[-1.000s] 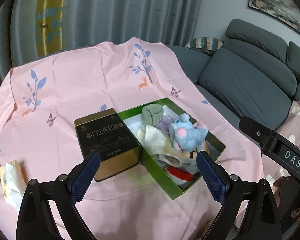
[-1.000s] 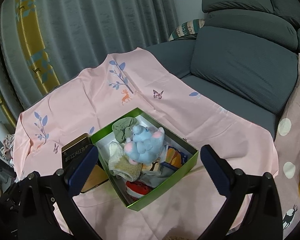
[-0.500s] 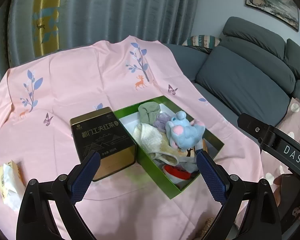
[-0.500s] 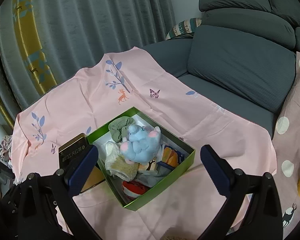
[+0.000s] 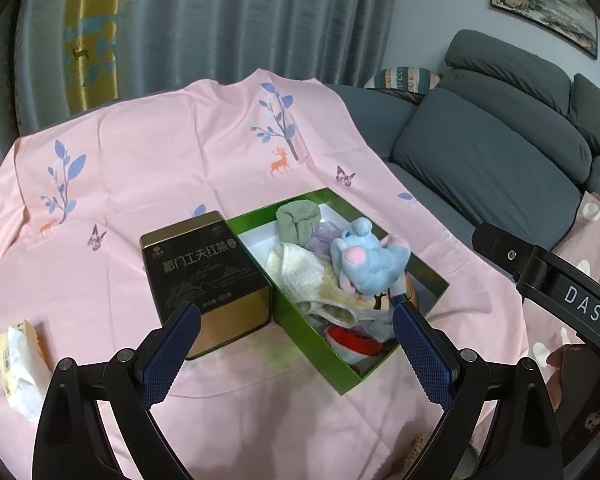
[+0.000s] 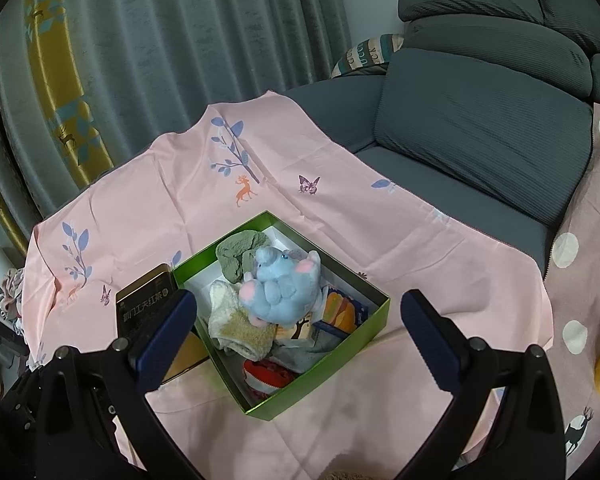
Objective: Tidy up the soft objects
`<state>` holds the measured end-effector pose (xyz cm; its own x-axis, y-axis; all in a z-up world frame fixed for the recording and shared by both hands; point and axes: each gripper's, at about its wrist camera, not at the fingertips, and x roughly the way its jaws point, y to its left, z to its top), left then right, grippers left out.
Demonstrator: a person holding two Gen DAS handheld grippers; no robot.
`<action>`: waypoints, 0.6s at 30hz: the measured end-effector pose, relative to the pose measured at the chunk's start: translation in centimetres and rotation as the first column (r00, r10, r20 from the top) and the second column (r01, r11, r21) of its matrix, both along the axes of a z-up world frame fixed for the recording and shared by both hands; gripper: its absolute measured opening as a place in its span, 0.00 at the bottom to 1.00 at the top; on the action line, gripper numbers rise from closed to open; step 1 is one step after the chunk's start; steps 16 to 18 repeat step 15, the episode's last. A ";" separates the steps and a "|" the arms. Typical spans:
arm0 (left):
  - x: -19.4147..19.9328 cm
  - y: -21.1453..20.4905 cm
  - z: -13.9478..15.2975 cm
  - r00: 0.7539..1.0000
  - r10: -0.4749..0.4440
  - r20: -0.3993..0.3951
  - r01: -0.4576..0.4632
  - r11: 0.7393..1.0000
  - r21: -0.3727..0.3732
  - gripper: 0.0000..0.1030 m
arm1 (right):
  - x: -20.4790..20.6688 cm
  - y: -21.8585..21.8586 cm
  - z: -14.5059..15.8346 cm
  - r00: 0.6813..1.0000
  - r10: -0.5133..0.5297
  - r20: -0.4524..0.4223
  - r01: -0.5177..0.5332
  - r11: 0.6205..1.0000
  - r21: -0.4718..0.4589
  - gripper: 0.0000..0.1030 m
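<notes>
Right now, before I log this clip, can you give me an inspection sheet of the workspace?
Surface: pink printed cloth, wrinkled.
Job's things: open green cardboard box holding blue plush elephant, olive sock, cream towel, red-and-white item.
Clutter: black-and-gold tea tin touching the box; tissue pack at the cloth's left edge.
Grippers: left gripper and right gripper open, empty, above the box.
Cables: nothing seen.
Surroundings: grey sofa, grey curtains.

A blue plush toy [image 6: 284, 286] lies atop cloths [image 6: 236, 326] in the green box [image 6: 332, 360].
</notes>
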<state>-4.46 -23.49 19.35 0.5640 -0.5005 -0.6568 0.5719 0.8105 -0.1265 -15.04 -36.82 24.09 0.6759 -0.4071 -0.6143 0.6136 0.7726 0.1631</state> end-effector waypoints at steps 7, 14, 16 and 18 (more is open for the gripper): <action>-0.2 0.0 -0.1 1.000 -0.006 0.001 0.006 1.000 0.003 0.94 | 0.0 0.0 -0.3 1.000 -0.008 -0.002 0.008 1.000 0.003 0.99; -0.3 0.1 0.0 1.000 -0.016 -0.002 0.016 1.000 0.009 0.94 | 0.1 -0.1 -0.3 1.000 -0.012 -0.009 0.012 1.000 0.004 0.99; -0.4 0.1 0.0 1.000 -0.017 -0.003 0.017 1.000 0.010 0.94 | 0.0 -0.1 -0.2 1.000 -0.014 -0.009 0.014 1.000 0.004 0.99; -0.4 0.1 0.0 1.000 -0.017 -0.003 0.017 1.000 0.010 0.94 | 0.0 -0.1 -0.2 1.000 -0.014 -0.009 0.014 1.000 0.004 0.99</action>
